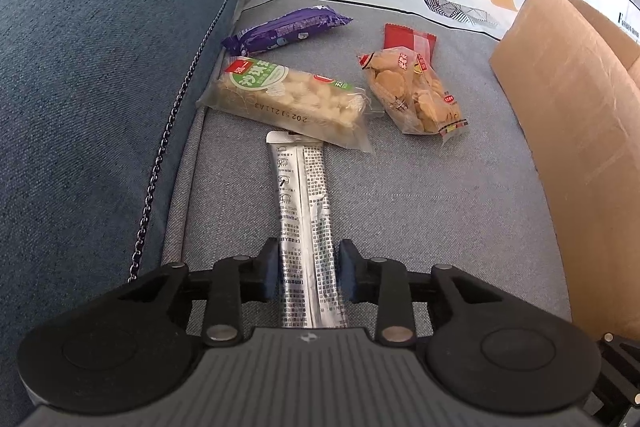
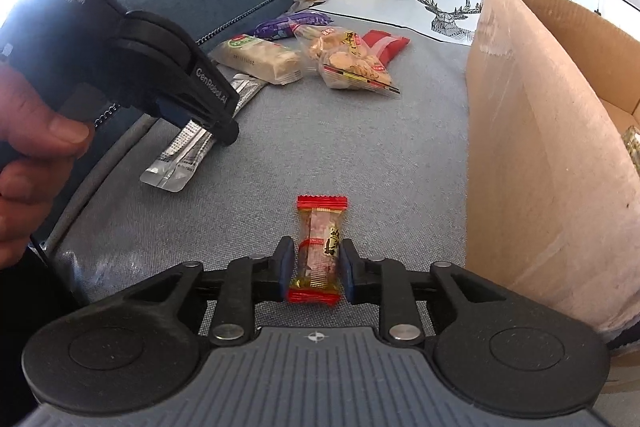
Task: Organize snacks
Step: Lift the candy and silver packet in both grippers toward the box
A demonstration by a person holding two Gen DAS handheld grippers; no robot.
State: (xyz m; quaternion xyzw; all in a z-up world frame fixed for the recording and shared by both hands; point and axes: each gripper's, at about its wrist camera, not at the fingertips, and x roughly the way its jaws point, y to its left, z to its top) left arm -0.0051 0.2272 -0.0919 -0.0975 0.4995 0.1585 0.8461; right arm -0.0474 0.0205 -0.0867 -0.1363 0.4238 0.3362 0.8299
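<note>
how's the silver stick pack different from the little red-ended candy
The silver stick pack is long, narrow and opaque foil covered in small print; the red-ended candy is short, with a clear middle showing its contents. The left gripper holds the stick pack, while the right gripper holds the candy. Both are sealed single snacks, gripped at the sides over the grey cushion.

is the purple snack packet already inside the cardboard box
No, the purple snack packet lies on the grey sofa seat, well left of the cardboard box.
</note>
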